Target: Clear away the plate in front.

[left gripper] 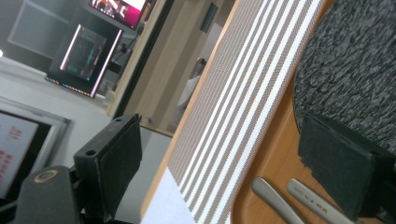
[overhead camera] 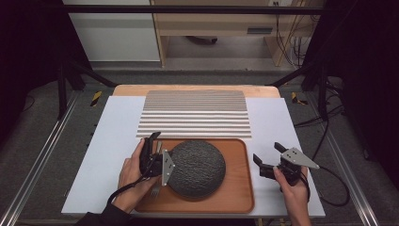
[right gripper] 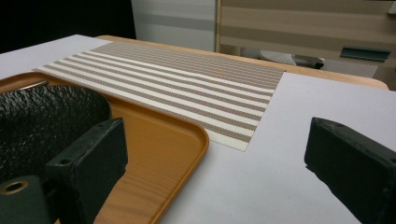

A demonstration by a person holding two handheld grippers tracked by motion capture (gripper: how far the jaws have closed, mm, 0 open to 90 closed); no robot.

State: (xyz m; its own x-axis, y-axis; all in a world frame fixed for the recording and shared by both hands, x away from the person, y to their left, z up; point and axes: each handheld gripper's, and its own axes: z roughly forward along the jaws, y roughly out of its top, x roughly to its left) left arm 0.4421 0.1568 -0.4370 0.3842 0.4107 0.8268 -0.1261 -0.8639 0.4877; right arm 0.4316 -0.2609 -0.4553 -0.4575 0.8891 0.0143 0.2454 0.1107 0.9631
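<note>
A dark grey, rough-textured round plate (overhead camera: 196, 167) lies on a brown wooden tray (overhead camera: 237, 188). My left gripper (overhead camera: 154, 143) hovers over the tray's left edge, beside the plate, with its jaws open. In the left gripper view the gripper (left gripper: 224, 158) has nothing between its pads, and two metal cutlery handles (left gripper: 273, 196) lie on the tray below, next to the plate (left gripper: 355, 70). A fork (overhead camera: 155, 190) shows at the tray's left front. My right gripper (overhead camera: 267, 151) rests open over the white board, right of the tray. The right gripper view shows it (right gripper: 219, 154) empty.
A striped beige-and-white placemat (overhead camera: 195, 113) lies flat behind the tray on the white board (overhead camera: 115, 141), which covers a wooden table. Bare white board (right gripper: 289, 140) stretches to the right of the tray (right gripper: 159, 149) and the placemat (right gripper: 187, 79).
</note>
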